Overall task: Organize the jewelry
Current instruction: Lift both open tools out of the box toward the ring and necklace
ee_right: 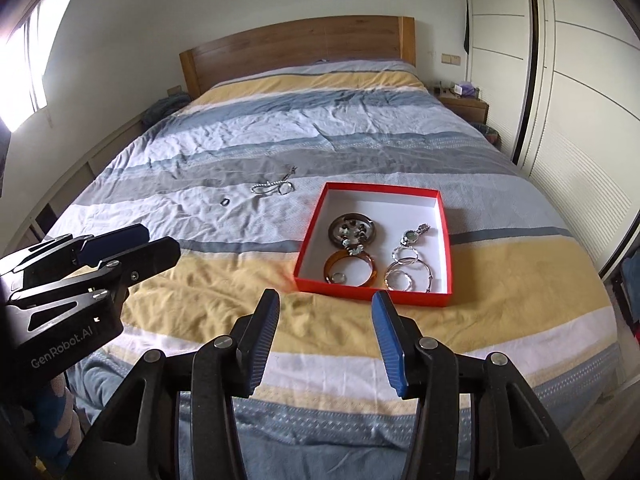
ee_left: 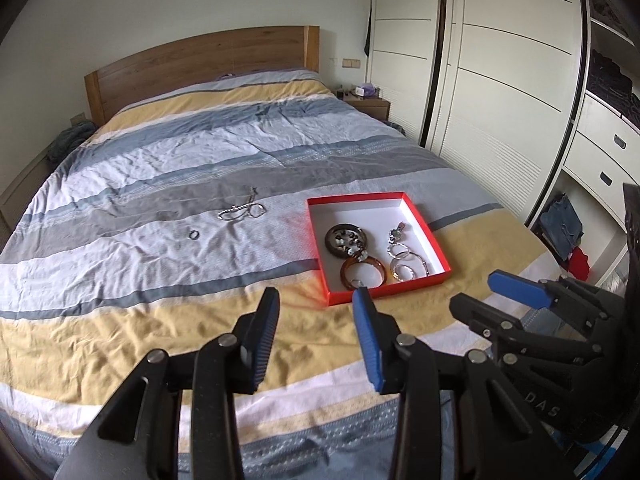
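Clearly, the left hand-held gripper [ee_right: 132, 246] reads "GenRobot.AI".

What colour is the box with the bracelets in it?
The box is red outside and white inside; the right wrist view shows it best.

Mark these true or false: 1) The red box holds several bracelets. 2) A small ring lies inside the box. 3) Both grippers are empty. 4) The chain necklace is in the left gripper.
1) True: the red box holds an amber bangle and silver bangles.
2) False: the dark ring lies on the bedspread, outside.
3) True: left gripper and right gripper stand open, holding nothing.
4) False: the chain necklace lies on the bedspread.
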Demonstrator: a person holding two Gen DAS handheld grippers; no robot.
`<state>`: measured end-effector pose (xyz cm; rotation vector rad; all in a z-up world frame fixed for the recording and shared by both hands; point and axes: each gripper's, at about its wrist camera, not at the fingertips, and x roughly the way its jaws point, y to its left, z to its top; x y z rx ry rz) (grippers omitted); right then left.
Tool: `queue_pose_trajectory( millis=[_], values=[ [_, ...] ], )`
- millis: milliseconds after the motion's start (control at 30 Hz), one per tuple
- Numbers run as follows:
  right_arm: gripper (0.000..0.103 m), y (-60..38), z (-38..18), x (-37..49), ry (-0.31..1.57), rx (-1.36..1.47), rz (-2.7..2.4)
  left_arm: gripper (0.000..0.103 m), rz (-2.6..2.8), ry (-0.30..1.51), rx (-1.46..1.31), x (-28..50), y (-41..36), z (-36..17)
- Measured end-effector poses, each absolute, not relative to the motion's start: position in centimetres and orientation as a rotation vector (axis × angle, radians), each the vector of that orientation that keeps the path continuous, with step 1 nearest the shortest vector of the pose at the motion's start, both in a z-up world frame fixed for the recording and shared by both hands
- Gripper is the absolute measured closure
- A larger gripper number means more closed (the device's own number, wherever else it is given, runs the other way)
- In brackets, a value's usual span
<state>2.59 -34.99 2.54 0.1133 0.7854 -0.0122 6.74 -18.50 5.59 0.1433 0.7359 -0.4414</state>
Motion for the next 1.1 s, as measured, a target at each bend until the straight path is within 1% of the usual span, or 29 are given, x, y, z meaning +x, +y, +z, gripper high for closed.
queue_pose_trajectory(
  millis=[67, 133, 300, 433, 567, 800, 967, 1100],
  values=[
    [0.055, -34.5, 3.0, 1.6, 0.776, 0.111, -0.011, 0.063, -0.433, 0.720, 0.139, 5.6, -17.5, 6.1],
    [0.055, -33.8, 3.6, 0.4, 0.764, 0.103, -0.012, 0.062, -0.426, 0.704, 0.137, 4.6, -16.6, 6.6],
    [0.054, -32.5, 5.2, -2.3, 0.728, 0.085, -0.017, 0.061, -0.416, 0.662, 0.135, 2.1, -14.6, 7.8],
    [0.050, -31.4, 6.5, -4.3, 0.691, 0.076, -0.018, 0.060, -0.401, 0.619, 0.137, -0.1, -12.8, 8.8],
    [0.050, -29.9, 7.5, -6.1, 0.659, 0.064, -0.004, 0.057, -0.369, 0.587, 0.124, -1.7, -10.7, 9.4],
    [0.046, -27.7, 8.6, -7.6, 0.628, 0.029, 0.027, 0.056, -0.310, 0.554, 0.077, -3.1, -6.7, 9.5],
    [0.045, -26.2, 8.9, -8.1, 0.621, 0.003, 0.025, 0.056, -0.259, 0.568, 0.056, -3.5, -4.4, 9.1],
    [0.034, -25.0, 8.6, -8.5, 0.615, -0.022, -0.014, 0.056, -0.214, 0.594, 0.037, -3.4, -2.9, 8.5]
  ],
)
